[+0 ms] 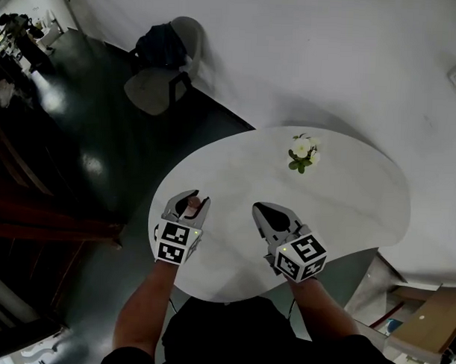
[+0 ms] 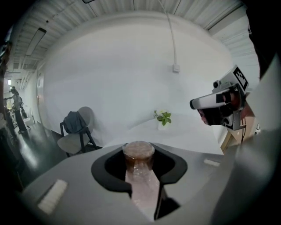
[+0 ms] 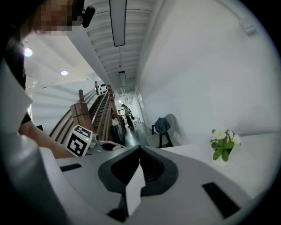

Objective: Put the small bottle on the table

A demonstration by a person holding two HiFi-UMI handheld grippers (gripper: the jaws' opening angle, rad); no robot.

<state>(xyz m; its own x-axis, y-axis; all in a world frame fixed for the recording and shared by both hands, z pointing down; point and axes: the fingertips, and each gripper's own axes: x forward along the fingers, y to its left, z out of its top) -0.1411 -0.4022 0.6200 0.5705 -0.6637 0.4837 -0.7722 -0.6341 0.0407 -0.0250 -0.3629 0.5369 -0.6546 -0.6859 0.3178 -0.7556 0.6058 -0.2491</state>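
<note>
My left gripper is shut on the small bottle, a clear one with a brownish cap, above the near left part of the white table. In the left gripper view the bottle stands upright between the jaws of the left gripper. My right gripper hovers beside it over the table's front, shut, with nothing between its jaws. The right gripper view shows the right gripper with its tips meeting, and the left gripper's marker cube off to the left.
A small pot of white flowers stands on the far side of the table. A chair with a dark bag is on the dark floor beyond the table's left. A wooden stair rail runs along the left.
</note>
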